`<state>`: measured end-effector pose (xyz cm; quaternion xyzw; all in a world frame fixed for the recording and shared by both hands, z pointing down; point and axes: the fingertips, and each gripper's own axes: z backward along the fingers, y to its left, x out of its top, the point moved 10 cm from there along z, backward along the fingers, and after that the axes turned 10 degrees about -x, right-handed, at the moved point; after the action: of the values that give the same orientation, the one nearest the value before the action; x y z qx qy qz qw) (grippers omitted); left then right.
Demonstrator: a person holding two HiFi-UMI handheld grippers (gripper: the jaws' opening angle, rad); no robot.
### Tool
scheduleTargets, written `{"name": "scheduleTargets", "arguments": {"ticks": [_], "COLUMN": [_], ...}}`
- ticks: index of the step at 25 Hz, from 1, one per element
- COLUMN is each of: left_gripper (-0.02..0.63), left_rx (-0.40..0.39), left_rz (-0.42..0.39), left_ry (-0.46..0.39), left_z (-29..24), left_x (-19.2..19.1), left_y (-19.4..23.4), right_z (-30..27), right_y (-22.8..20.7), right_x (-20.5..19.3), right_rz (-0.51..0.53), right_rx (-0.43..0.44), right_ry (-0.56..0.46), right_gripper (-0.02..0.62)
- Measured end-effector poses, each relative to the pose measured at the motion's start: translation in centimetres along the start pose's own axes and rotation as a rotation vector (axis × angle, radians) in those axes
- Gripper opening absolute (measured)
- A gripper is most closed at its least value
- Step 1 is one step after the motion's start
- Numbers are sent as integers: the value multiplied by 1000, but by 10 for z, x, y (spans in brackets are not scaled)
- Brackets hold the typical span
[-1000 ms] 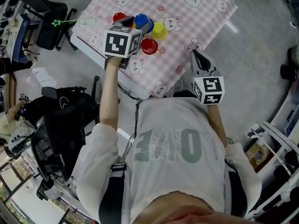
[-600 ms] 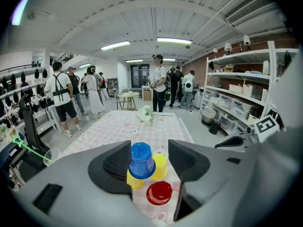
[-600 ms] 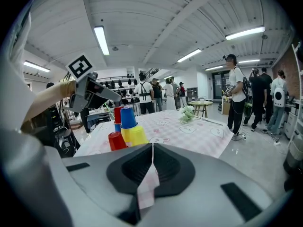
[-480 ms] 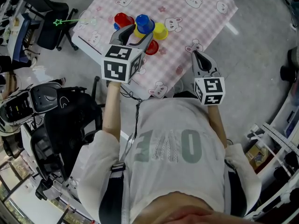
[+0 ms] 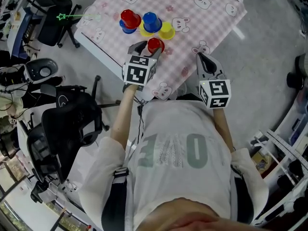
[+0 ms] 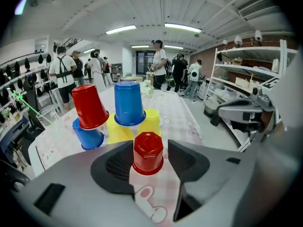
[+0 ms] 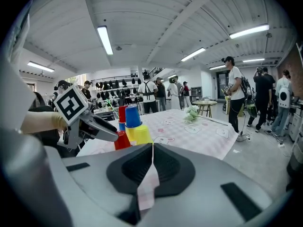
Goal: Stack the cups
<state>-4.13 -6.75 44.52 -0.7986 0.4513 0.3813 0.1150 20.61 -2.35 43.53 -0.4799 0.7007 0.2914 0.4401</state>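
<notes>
Six cups (image 5: 151, 20) stood on your worktop (image 5: 207, 13): two red, two blue, two yellow. Your left gripper (image 6: 150, 148) had its fingers just opened wide, flanking the lone red cup (image 6: 148, 154); your right gripper (image 7: 152, 148) had its fingers closed.

Glossy plastic cups (image 6: 147, 152), matt cloth tablecloth (image 5: 211, 20)

In the head view the marker cube of the left hand-held gripper (image 5: 147, 46) covers the rear of its jaws, which have just been opening. The worktop (image 5: 202, 19) beyond it is cut off by the top edge. In the left gripper view the red cup (image 6: 148, 152) between those jaws hides the bases of the yellow cups (image 6: 152, 121) behind it. The right hand-held gripper (image 7: 152, 148) blocks nearly all the worktop in its own view; the people beyond are too small to tell apart.
</notes>
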Motion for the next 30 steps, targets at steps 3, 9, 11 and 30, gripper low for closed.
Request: {"name": "scheduleTargets", "arguments": {"ticks": [3,9,11,30], "left_gripper": [226,210,210,210], "left_rx": [-7,-42,-49,-132], "left_rz": [-15,-30,-55,-178], "left_ry": [10,-3,-19,-156], "left_z": [-4,6,20,129], "left_x": [-3,4,15,141], "left_y": [2,4,1,81], "right_z": [0,1,0,-24], "right_y": [0,5,9,72], "right_x": [-1,0,-1,-6], "right_rz": [-1,-2,-13,-258], "right_rx": [-3,-9,-10,-147], "right_ry": [5,15,21,17], "right_gripper": [31,31,31,31]}}
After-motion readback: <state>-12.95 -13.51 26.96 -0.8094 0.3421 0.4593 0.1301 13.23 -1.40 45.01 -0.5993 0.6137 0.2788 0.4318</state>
